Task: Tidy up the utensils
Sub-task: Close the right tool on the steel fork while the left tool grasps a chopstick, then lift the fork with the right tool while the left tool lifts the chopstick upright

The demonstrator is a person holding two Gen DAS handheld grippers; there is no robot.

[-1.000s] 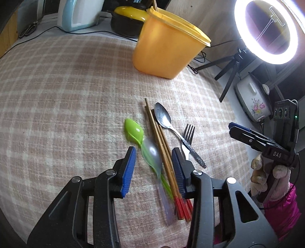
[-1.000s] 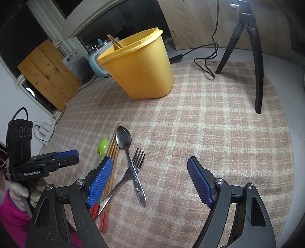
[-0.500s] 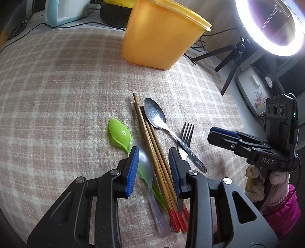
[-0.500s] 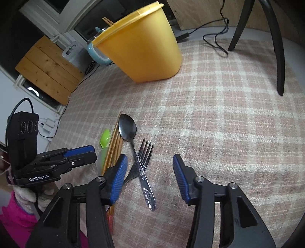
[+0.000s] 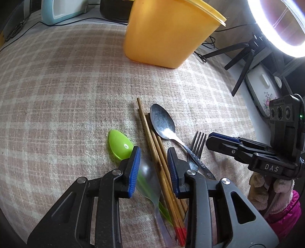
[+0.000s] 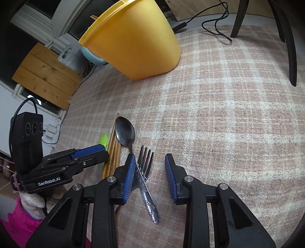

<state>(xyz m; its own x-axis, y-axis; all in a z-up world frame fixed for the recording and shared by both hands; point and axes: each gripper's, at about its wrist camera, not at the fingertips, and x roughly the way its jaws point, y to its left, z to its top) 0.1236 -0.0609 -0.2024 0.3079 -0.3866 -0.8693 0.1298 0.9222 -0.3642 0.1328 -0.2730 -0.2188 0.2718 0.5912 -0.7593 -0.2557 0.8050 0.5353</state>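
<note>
Utensils lie together on the checked cloth: a green plastic spoon (image 5: 120,144), a clear plastic spoon (image 5: 150,177), wooden chopsticks (image 5: 152,141) with red ends, a metal spoon (image 5: 162,122) and a metal fork (image 5: 199,141). My left gripper (image 5: 154,167) is open, low over the clear spoon and chopsticks, which lie between its jaws. My right gripper (image 6: 149,175) is open, its jaws astride the fork (image 6: 145,160) and the metal spoon's handle (image 6: 146,196). The yellow tub (image 5: 167,34) stands behind, with chopsticks (image 6: 93,17) in it.
A ring light (image 5: 276,24) on a black tripod (image 5: 242,63) stands at the right edge of the table. A pale blue appliance (image 5: 61,9) and a dark pot sit behind the tub. Cables (image 6: 215,22) trail near the tripod legs.
Both grippers have come down and forward onto the utensil pile. The right gripper's jaws have narrowed around the fork. The left jaws have narrowed a little over the clear spoon and chopsticks.
</note>
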